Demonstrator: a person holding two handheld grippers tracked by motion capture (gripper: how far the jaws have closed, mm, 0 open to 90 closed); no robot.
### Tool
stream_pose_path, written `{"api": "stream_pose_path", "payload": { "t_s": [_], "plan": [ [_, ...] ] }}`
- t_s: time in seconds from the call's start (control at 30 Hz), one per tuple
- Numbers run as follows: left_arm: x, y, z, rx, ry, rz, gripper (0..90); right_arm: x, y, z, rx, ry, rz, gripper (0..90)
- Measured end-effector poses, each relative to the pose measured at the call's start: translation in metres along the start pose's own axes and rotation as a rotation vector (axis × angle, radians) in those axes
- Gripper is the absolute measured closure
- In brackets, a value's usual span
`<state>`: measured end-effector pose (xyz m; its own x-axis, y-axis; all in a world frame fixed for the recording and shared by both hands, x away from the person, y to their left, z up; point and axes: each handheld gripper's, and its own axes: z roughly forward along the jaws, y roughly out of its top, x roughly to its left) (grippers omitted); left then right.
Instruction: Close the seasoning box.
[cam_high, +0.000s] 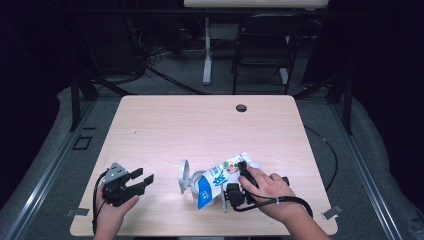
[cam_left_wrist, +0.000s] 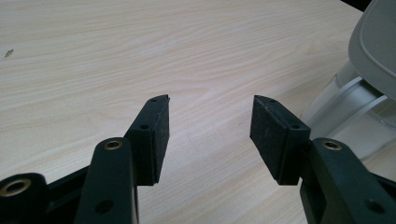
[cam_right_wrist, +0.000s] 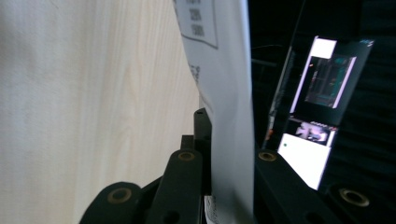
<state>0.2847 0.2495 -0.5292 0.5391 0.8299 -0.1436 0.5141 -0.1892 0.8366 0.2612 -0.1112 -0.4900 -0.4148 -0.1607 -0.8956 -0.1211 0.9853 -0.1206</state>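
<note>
My right hand-held gripper (cam_high: 239, 184) is clamped on the white edge of a printed pouch (cam_high: 220, 179), which lies tilted at the near middle of the surface (cam_high: 200, 125); in the right gripper view the thin sheet (cam_right_wrist: 229, 116) runs up between my jaws. The pouch's lower end sits at the mouth of a small grey bin (cam_high: 192, 182) with its round lid (cam_high: 184, 172) flipped up on the left. My left hand-held gripper (cam_high: 142, 181) rests near left, jaws spread on nothing, well apart from the bin (cam_left_wrist: 359, 107). A cable hole (cam_high: 241, 108) lies far off.
</note>
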Motion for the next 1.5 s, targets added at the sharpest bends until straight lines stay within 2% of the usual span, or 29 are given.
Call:
{"api": "stream_pose_path", "payload": {
  "t_s": [0.17, 0.3, 0.47, 0.63, 0.83, 0.93, 1.0, 1.1, 1.27, 1.5],
  "plan": [
    [-0.0002, 0.0001, -0.0001, 0.009, -0.001, 0.000, 47.8, -0.0021, -0.0004, -0.0030, 0.001, 0.016, 0.048, 87.4],
    [-0.0002, -0.0004, 0.0008, 0.002, -0.002, -0.001, 47.8, -0.0012, -0.0006, -0.0023, -0.035, 0.024, 0.086, 87.9],
    [-0.0003, -0.0005, 0.0006, 0.000, 0.000, -0.003, 47.8, -0.0016, 0.0007, -0.0037, -0.034, 0.036, 0.112, 88.3],
    [-0.0001, -0.0005, 0.0008, 0.000, 0.000, -0.002, 47.7, -0.0020, 0.0025, -0.0048, -0.043, 0.037, 0.112, 88.8],
    [0.0000, -0.0008, 0.0011, 0.001, 0.000, 0.001, 47.8, -0.0023, 0.0011, -0.0046, -0.069, 0.042, 0.167, 89.7],
    [-0.0001, -0.0012, 0.0015, 0.004, 0.001, -0.003, 47.8, -0.0034, 0.0010, -0.0060, -0.059, 0.044, 0.168, 89.8],
    [-0.0002, -0.0015, 0.0021, 0.005, 0.001, -0.002, 47.7, -0.0016, 0.0002, -0.0043, -0.077, 0.053, 0.197, 89.9],
    [-0.0005, -0.0014, 0.0022, 0.007, 0.000, -0.001, 47.7, -0.0023, -0.0011, -0.0043, -0.078, 0.061, 0.212, 89.8],
    [-0.0002, -0.0020, 0.0026, 0.009, 0.002, -0.004, 47.7, -0.0020, -0.0044, -0.0027, -0.109, 0.080, 0.292, 89.8],
    [-0.0001, -0.0023, 0.0030, 0.012, 0.003, -0.002, 47.7, 0.0005, -0.0052, -0.0026, -0.131, 0.102, 0.354, 89.8]
  ]
}}
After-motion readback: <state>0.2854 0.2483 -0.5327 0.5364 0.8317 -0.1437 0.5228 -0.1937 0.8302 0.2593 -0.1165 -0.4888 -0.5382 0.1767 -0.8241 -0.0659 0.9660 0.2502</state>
